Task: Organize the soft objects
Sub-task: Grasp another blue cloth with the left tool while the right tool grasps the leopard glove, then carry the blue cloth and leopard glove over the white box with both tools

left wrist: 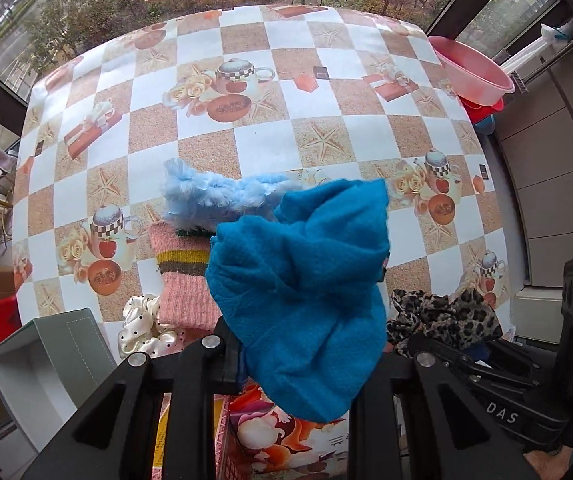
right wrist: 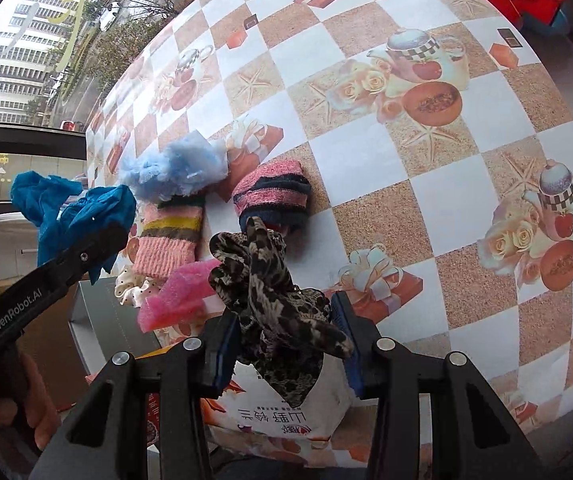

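- I am using the pink striped sock (right wrist: pixel 168 240) as my landmark, since it is lying flat in the middle of the soft pile on the checkered table (left wrist: pixel 326 80).
- Far left of the sock, the grey box (left wrist: pixel 46 356) is sitting open at the table's near edge. I think it is waiting there for soft things to go in.
- Just left of the sock, my left claw (left wrist: pixel 298 364) is pinching the bright blue cloth (left wrist: pixel 302 280). The cloth is hanging bunched in the air, so I am lifting it clear of the pile.
- Touching the sock's near end, the white dotted scrunchie (left wrist: pixel 146 328) is resting on the table.
- Behind the sock, the fluffy light blue thing (right wrist: pixel 174 168) is lying against it.
- Right of the sock, the pink and navy rolled sock (right wrist: pixel 272 196) is sitting alone.
- In front of the sock, the pink foam piece (right wrist: pixel 178 296) is poking up.
- Right of the sock and closer to me, my right claw (right wrist: pixel 286 352) is squeezing the leopard print fabric (right wrist: pixel 274 292). It is drooping between my fingers, above a printed bag (right wrist: pixel 282 416), so I am carrying it too.
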`<action>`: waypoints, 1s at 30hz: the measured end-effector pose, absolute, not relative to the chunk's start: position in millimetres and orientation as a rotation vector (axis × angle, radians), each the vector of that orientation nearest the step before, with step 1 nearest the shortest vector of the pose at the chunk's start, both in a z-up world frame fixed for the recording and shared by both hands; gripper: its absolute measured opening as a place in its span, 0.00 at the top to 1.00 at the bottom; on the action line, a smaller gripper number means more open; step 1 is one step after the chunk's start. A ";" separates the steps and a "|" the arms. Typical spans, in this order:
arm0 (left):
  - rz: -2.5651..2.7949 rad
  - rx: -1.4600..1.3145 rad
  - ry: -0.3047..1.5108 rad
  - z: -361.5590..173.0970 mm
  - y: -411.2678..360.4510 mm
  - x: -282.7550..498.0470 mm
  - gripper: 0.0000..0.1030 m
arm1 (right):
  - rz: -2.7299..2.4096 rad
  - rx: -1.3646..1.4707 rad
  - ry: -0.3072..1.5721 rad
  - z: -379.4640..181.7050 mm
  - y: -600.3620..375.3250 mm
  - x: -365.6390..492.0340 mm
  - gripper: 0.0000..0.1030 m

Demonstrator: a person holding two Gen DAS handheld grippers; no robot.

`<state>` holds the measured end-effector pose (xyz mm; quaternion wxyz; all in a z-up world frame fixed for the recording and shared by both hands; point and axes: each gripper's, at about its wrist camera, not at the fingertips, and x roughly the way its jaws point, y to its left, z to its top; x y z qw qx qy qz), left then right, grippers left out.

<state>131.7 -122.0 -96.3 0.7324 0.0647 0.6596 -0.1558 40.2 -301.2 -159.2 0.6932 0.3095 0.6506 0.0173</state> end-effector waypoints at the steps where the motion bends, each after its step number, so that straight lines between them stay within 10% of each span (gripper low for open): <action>1: -0.344 0.139 1.445 -91.1 -120.2 127.3 0.74 | 0.042 0.692 1.449 -155.8 -302.0 39.6 0.56; 30: -0.287 0.205 1.376 -17.5 -42.3 -11.5 0.74 | 0.226 0.538 1.490 -104.5 -230.9 -8.4 0.56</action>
